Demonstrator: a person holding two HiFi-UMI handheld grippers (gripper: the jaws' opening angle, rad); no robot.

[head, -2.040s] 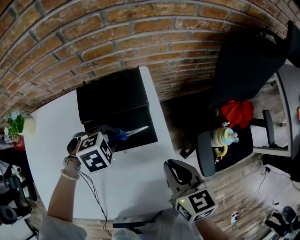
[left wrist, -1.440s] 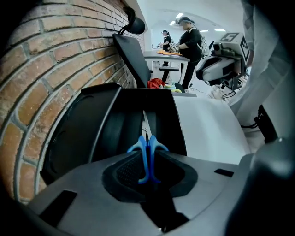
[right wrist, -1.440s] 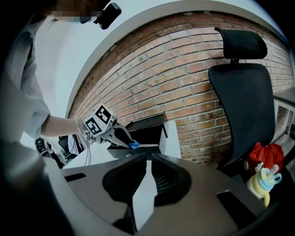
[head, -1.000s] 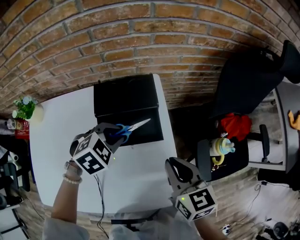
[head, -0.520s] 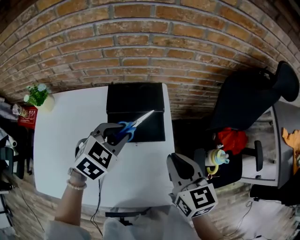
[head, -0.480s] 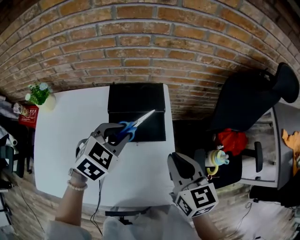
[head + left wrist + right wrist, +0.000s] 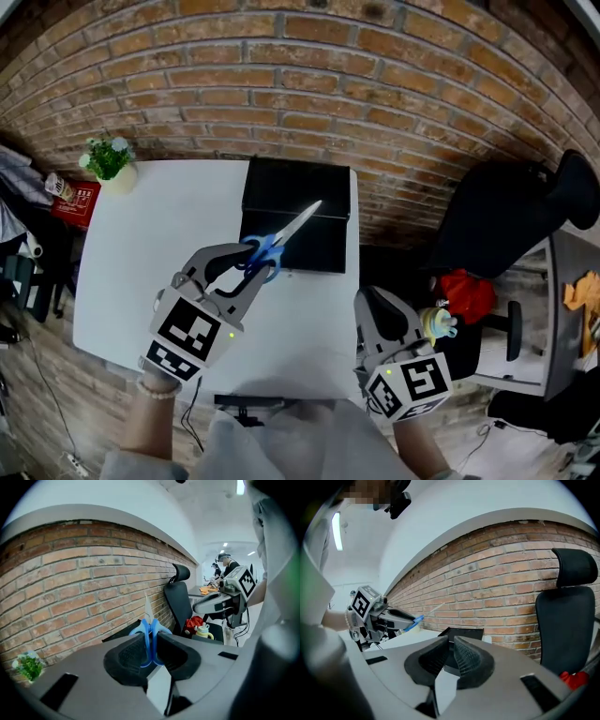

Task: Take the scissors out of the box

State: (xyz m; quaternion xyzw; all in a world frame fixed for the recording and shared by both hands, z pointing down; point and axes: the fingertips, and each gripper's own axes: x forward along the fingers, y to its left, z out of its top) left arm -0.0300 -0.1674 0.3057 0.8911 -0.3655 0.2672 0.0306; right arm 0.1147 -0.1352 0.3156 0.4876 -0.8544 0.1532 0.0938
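Scissors (image 7: 296,225) are clamped by blue handles in left gripper (image 7: 249,266), above white table (image 7: 155,234), near black box (image 7: 298,190); right gripper (image 7: 376,306) jaws together, empty.

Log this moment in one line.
left gripper: shut on blue-handled scissors, held in air, outside black box | right gripper: shut, empty

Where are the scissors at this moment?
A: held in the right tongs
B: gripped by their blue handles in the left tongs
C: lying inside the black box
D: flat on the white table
B: the left gripper view shows the blue handles of the scissors pinched between the pads of the left tongs, and the head view shows them held up in front of the black box.
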